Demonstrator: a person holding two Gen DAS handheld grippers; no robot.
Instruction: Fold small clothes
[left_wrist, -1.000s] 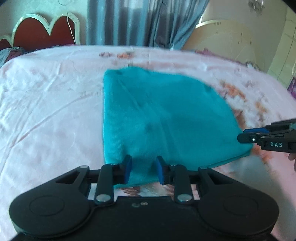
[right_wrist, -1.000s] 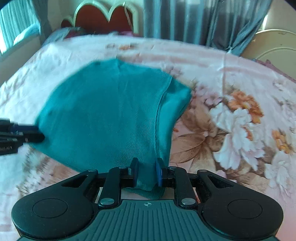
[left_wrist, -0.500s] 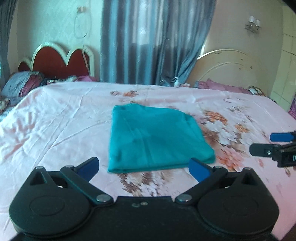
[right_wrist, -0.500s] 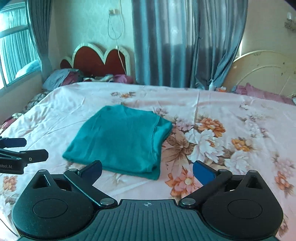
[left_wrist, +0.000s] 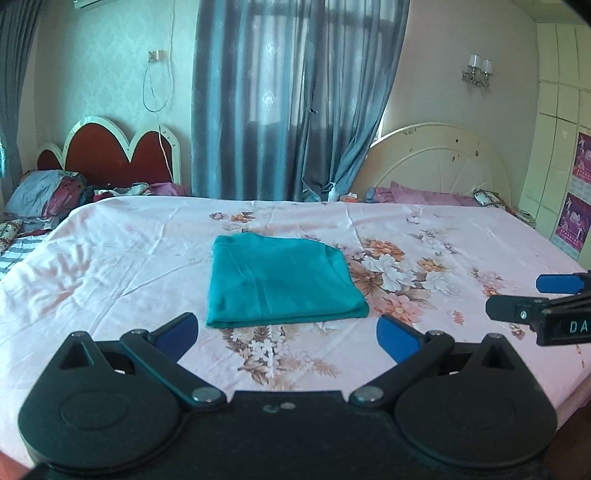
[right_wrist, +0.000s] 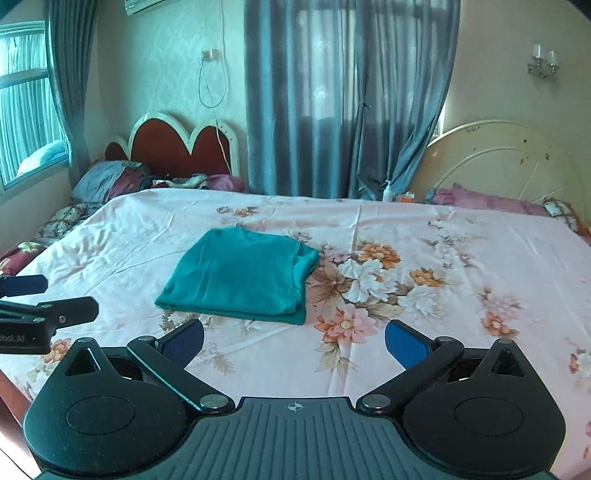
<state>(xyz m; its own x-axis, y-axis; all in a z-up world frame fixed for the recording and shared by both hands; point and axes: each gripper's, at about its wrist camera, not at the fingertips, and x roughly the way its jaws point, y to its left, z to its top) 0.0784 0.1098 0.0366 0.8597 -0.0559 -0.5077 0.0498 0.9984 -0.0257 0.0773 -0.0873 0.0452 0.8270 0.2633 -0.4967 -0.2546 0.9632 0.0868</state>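
Note:
A teal garment (left_wrist: 280, 280) lies folded into a neat rectangle on the pink floral bed sheet (left_wrist: 110, 266); in the right wrist view the same garment (right_wrist: 240, 275) shows its folded edge to the right. My left gripper (left_wrist: 288, 334) stands open, drawn back from the garment's near edge with nothing between its blue pads. My right gripper (right_wrist: 293, 341) is open too, hovering empty in front of the cloth. Each gripper shows at the side of the other's view: the right one (left_wrist: 550, 299), the left one (right_wrist: 40, 299).
The bed (right_wrist: 443, 236) fills the foreground, its near edge just under both grippers. Pillows and bundled cloth (left_wrist: 48, 195) lie at the far left by a red headboard (left_wrist: 110, 155). Blue curtains (left_wrist: 288, 99) and a cream headboard (left_wrist: 436, 162) stand behind.
Both grippers let go of the teal garment's near edge, opened wide, and drew back and up from the bed. The garment now lies flat and folded, farther away in both views.

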